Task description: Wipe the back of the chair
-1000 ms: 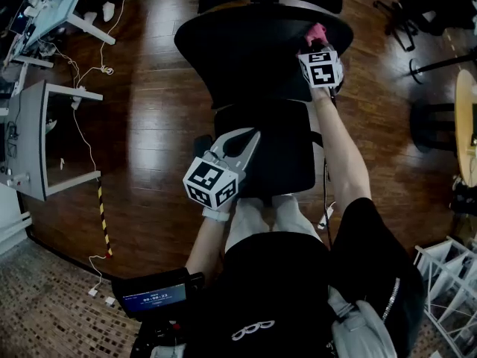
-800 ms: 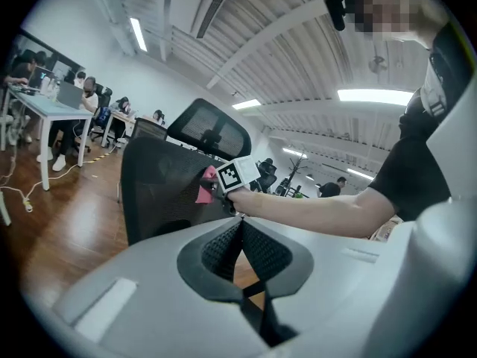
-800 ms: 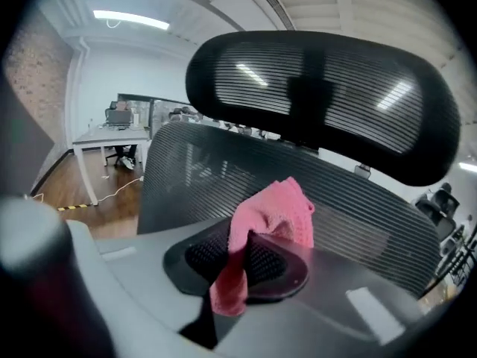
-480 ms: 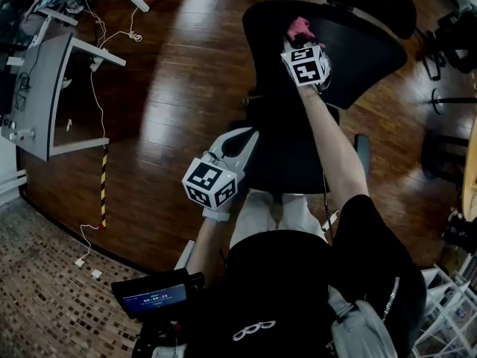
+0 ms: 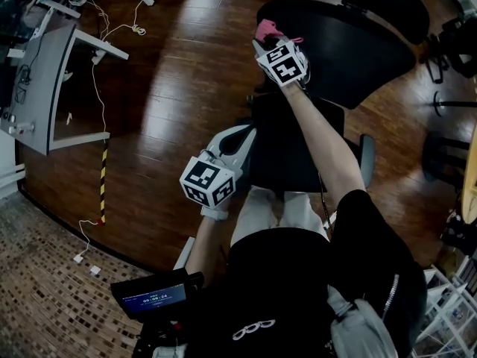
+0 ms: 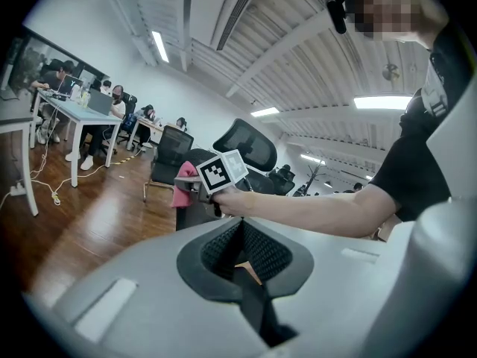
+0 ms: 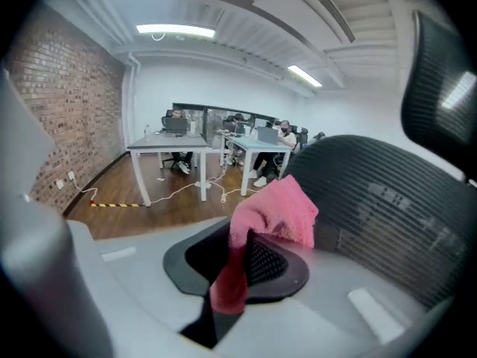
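A black mesh office chair stands in front of me; its backrest (image 5: pixel 343 47) fills the upper right of the head view and its seat (image 5: pixel 294 151) lies below it. My right gripper (image 5: pixel 267 37) is shut on a pink cloth (image 5: pixel 266 30) at the backrest's left edge. In the right gripper view the pink cloth (image 7: pixel 272 211) bunches between the jaws, with the mesh backrest (image 7: pixel 395 215) just to its right. My left gripper (image 5: pixel 237 142) hangs by the seat's left side, shut with nothing in it. The left gripper view shows the right gripper (image 6: pixel 197 189) and the cloth (image 6: pixel 182 189) ahead.
A grey desk (image 5: pixel 45 88) with trailing cables (image 5: pixel 97 73) stands on the wood floor at the left. Yellow-black tape (image 5: pixel 102 181) marks the floor. Another chair's base (image 5: pixel 443 110) sits at the right. Desks and seated people (image 7: pixel 261 144) fill the far room.
My right gripper has slid the pink cloth leftwards across the backrest, from its right part to its left edge. The chair has turned. My left gripper has stayed by the seat.
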